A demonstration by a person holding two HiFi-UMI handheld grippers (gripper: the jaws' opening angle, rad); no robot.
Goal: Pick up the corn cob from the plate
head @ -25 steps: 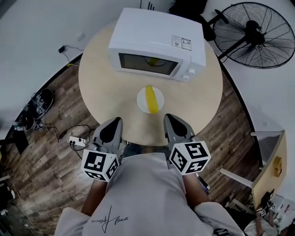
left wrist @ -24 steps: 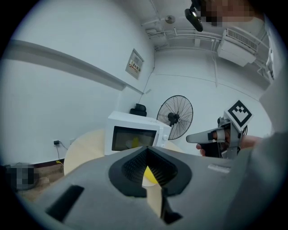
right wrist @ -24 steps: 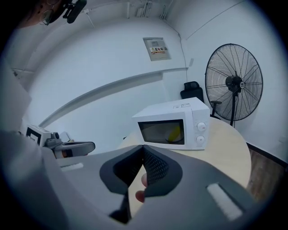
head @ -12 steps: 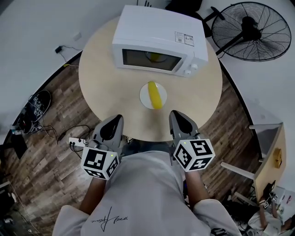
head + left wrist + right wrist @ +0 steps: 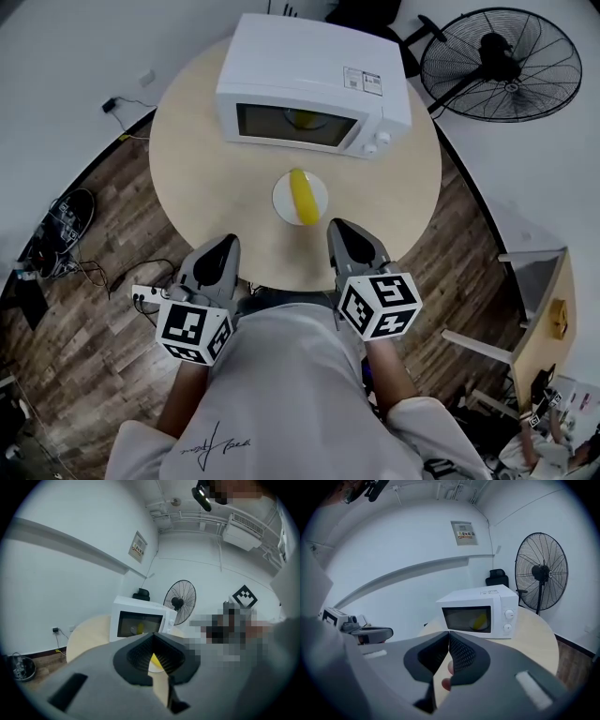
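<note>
A yellow corn cob (image 5: 302, 195) lies on a small white plate (image 5: 284, 201) in the middle of the round table, in front of the microwave. My left gripper (image 5: 221, 251) and right gripper (image 5: 343, 234) hover over the table's near edge, short of the plate on either side, both shut with nothing held. In the left gripper view a sliver of the corn cob (image 5: 154, 658) and plate (image 5: 158, 668) shows beyond the closed left gripper (image 5: 152, 637). The right gripper (image 5: 449, 634) points toward the microwave; its own jaws hide the plate there.
A white microwave (image 5: 311, 89) with its door closed stands at the back of the beige round table (image 5: 197, 169); something yellow (image 5: 302, 119) shows through its window. A standing fan (image 5: 497, 66) is off to the back right. Cables and a power strip (image 5: 150, 295) lie on the wooden floor.
Only the head view has shifted a little. Both grippers stay shut at the table's near edge, and the corn cob rests on the plate as before.
</note>
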